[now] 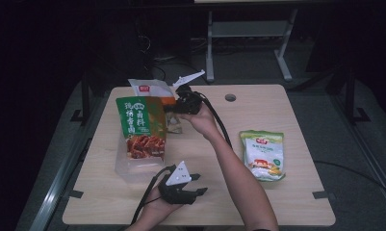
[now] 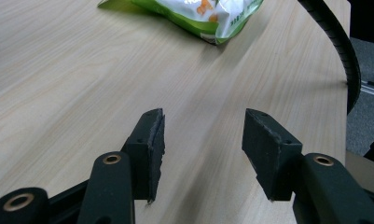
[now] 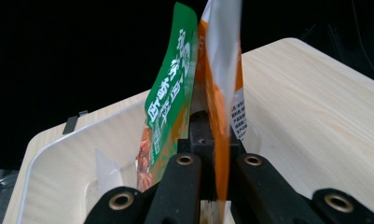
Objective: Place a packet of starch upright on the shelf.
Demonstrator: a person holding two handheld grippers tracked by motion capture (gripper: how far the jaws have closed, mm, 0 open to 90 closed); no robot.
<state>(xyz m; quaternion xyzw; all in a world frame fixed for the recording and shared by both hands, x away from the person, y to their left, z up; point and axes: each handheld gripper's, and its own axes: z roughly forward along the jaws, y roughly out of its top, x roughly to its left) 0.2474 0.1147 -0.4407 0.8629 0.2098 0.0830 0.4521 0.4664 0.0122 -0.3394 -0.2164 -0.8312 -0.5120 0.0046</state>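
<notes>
- Packets are going upright into a clear plastic bin (image 1: 125, 166) on the left part of the worktop (image 1: 277, 103); a green packet (image 1: 141, 126) already stands in it, long axis up, leaning a little.
- Left gripper (image 1: 183, 190) waits at the near edge of the worktop, just right of the bin's near corner. In the left gripper view its fingers (image 2: 153, 149) stand apart with bare wood between them, gripping nothing.
- Right gripper (image 1: 186, 103) reaches across to the bin's far end, its fingers (image 3: 204, 140) pressed together on the lower edge of an orange packet (image 1: 154, 90).
- Seen from the right gripper view, the orange packet (image 3: 222, 79) rises straight up out of the fingers, long axis vertical, just beside the green packet (image 3: 170, 98) and to its right, with the bin wall (image 3: 54, 154) curving off to the left below. So the slot it needs looks to lie down and slightly left of the grip.
- My guess is the right hand does the lowering; it is the one at the bin's far end.
- Farther right, a white-and-green packet (image 1: 263, 154) lies flat on the worktop, well apart from both grippers, nearer the left gripper's pointing direction.
</notes>
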